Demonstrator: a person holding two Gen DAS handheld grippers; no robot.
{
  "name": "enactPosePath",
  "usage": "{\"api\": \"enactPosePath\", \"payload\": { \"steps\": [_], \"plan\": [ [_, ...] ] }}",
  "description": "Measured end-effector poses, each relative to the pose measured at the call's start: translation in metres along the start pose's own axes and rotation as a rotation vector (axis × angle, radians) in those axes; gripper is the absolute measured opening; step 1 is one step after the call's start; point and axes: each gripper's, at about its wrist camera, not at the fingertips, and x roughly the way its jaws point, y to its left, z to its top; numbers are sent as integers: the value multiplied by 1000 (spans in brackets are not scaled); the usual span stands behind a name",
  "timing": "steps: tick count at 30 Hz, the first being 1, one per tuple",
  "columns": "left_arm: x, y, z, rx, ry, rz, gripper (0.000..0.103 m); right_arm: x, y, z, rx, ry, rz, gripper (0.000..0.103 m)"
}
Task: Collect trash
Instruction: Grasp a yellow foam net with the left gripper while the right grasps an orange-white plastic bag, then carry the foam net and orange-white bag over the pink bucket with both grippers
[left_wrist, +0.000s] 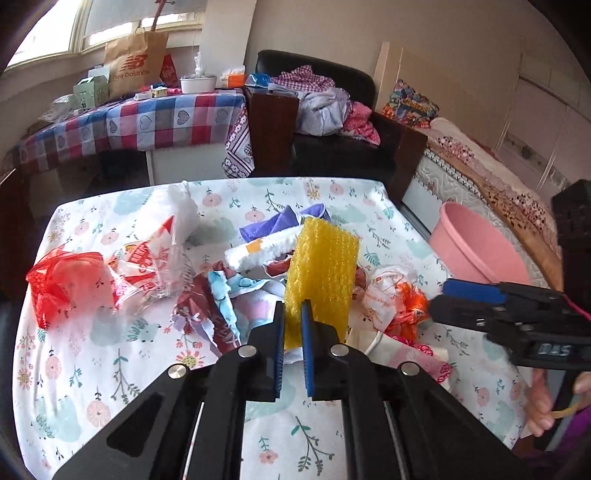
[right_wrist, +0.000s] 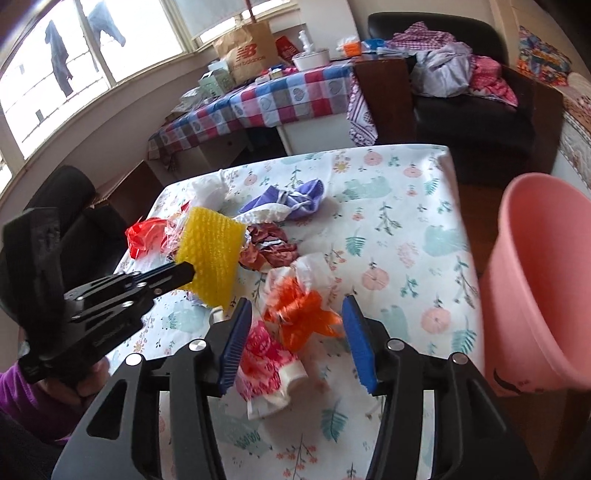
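Note:
Trash lies heaped on a table with a floral cloth (left_wrist: 110, 369). My left gripper (left_wrist: 293, 318) is shut on a yellow foam mesh sleeve (left_wrist: 323, 273), which stands upright between its blue pads; the right wrist view shows the same sleeve (right_wrist: 210, 243) and gripper (right_wrist: 186, 273) at left. My right gripper (right_wrist: 295, 306) is open, its fingers either side of a crumpled orange bag (right_wrist: 299, 314) without pressing it. A pink floral wrapper (right_wrist: 266, 354) lies just below. A red bag (left_wrist: 62, 284), a clear printed wrapper (left_wrist: 147, 266) and a purple bag (left_wrist: 273, 225) lie further off.
A pink bucket (right_wrist: 543, 277) stands off the table's right edge, beside a bed (left_wrist: 498, 184). Behind the table are a black armchair (left_wrist: 332, 110) piled with clothes and a checked-cloth table (left_wrist: 147, 122) with a paper bag. A hand in a purple sleeve (right_wrist: 22, 398) holds the left gripper.

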Motion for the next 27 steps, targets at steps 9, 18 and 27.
{"api": "enactPosePath", "payload": {
  "steps": [9,18,27],
  "plan": [
    [-19,1,2,-28,-33,-22,7,23,3,-5,-46,71,-25,52],
    [-31,-11,6,-16,-64,-44,7,11,-2,-12,-21,29,-39,37],
    [-43,-26,16,-16,-106,-57,7,-26,2,-13,-42,-78,-56,35]
  ]
}}
